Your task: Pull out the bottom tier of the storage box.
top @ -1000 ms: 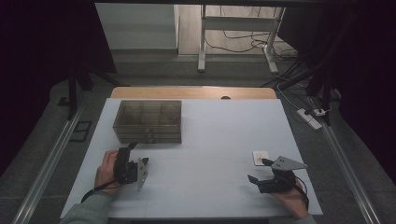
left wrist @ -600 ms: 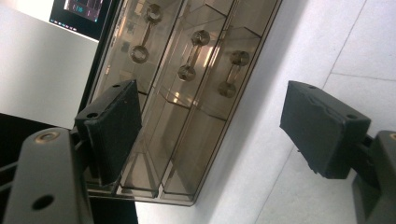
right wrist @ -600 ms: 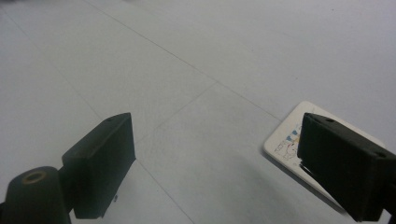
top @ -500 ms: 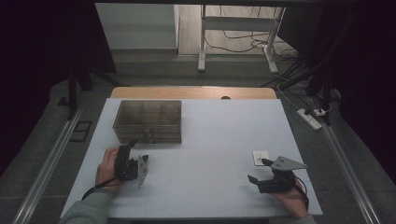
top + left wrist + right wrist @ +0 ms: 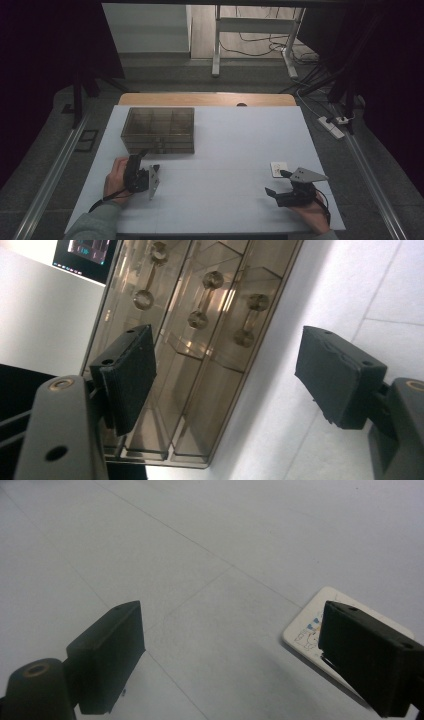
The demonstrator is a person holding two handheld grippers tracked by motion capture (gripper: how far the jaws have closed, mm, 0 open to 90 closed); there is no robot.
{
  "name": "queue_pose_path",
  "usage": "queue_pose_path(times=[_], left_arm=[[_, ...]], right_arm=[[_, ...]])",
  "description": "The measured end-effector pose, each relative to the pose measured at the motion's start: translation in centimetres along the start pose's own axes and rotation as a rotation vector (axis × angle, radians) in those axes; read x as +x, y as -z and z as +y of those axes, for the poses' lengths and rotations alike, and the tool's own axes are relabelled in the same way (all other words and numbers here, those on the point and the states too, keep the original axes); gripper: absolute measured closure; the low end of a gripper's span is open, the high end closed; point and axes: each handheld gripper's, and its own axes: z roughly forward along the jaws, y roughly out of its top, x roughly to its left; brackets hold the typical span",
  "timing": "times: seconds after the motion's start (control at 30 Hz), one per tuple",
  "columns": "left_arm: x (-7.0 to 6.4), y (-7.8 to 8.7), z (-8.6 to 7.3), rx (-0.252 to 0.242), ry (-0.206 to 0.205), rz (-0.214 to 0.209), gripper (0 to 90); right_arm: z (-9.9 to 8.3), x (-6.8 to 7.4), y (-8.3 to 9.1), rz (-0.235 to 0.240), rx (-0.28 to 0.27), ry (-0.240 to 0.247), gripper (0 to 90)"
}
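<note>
White table (image 5: 225,150) with a bare wooden strip along its far edge; on it, a smoked-transparent drawer organiser box (image 5: 158,129) stands at far left, and a small white card (image 5: 278,168) with a printed picture lies flat near the right front

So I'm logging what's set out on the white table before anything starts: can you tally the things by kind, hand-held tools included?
Translucent brown drawer boxes: 1
Small white cards with a printed picture: 1
Hand-held tools: 2, the left tool and the right tool, both open
Total: 4
</note>
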Motion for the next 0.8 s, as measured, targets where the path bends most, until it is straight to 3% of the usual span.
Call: queue_pose_path(times=[0.2, 0.4, 0.8], left_arm=[[0.1, -0.3, 0.5, -0.003, -0.029, 0.019, 24.2], [0.2, -0.5, 0.3, 0.002, -0.017, 0.022, 24.3], [0.2, -1.2, 0.5, 0.011, -0.047, 0.032, 25.3]], right_arm=[[0.0, 0.1, 0.1, -0.003, -0.005, 0.004, 11.2], [0.0, 0.1, 0.0, -0.001, -0.001, 0.001, 11.2], [0.0, 0.0, 0.1, -0.002, -0.003, -0.002, 11.2]])
